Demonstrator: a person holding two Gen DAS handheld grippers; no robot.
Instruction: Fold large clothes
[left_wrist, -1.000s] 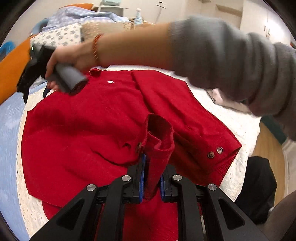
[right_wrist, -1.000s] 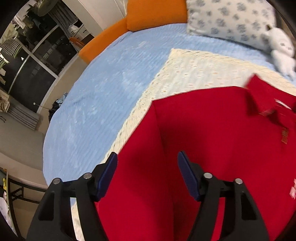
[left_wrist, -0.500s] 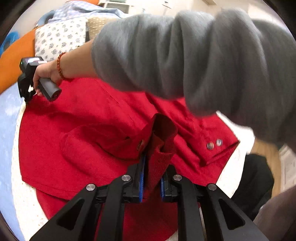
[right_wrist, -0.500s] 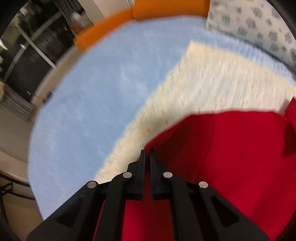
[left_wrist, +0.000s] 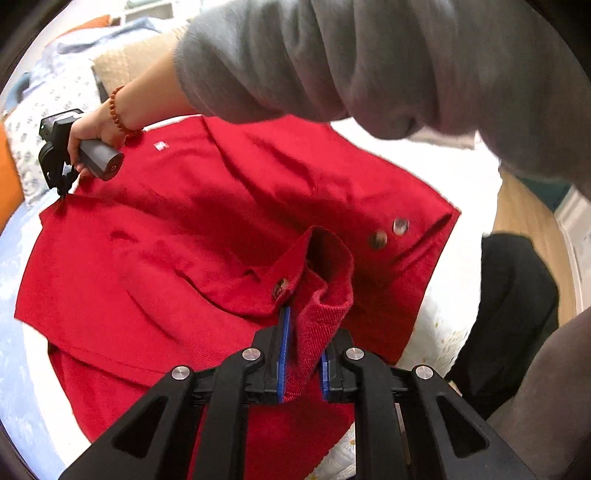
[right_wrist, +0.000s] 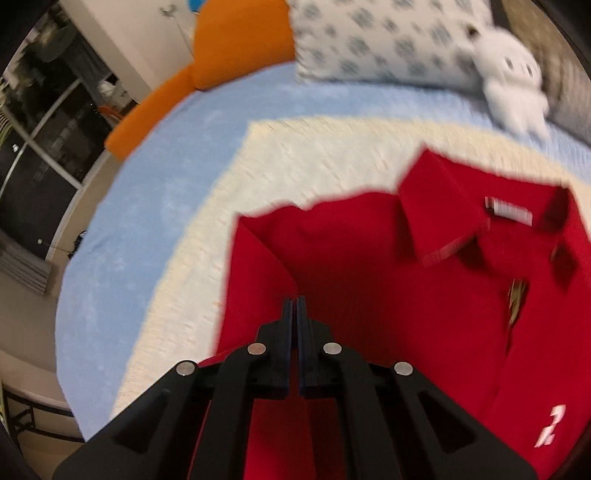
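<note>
A red buttoned garment (left_wrist: 184, 240) lies spread on a cream blanket (left_wrist: 461, 295) on the bed. My left gripper (left_wrist: 303, 343) is shut on its ribbed sleeve cuff (left_wrist: 328, 291), which stands up between the blue pads above the garment's body. At the far left of the left wrist view a hand with a bead bracelet holds my right gripper (left_wrist: 61, 188), tips down on the garment's shoulder corner. In the right wrist view the right gripper (right_wrist: 294, 304) is shut, and a raised fold of the red garment (right_wrist: 406, 314) runs into its tips. The collar (right_wrist: 443, 218) lies beyond.
A grey-sleeved arm (left_wrist: 369, 55) crosses above the garment. Around the cream blanket (right_wrist: 221, 221) is a light blue sheet (right_wrist: 147, 166). A patterned pillow (right_wrist: 388, 40), a white plush toy (right_wrist: 513, 92) and an orange cushion (right_wrist: 236, 48) sit at the head. Dark cloth (left_wrist: 513, 302) lies off the right edge.
The right gripper went from open to shut and slid to the garment's shoulder edge, where a fold now rises. The left gripper carried the cuff further over the garment's body.
</note>
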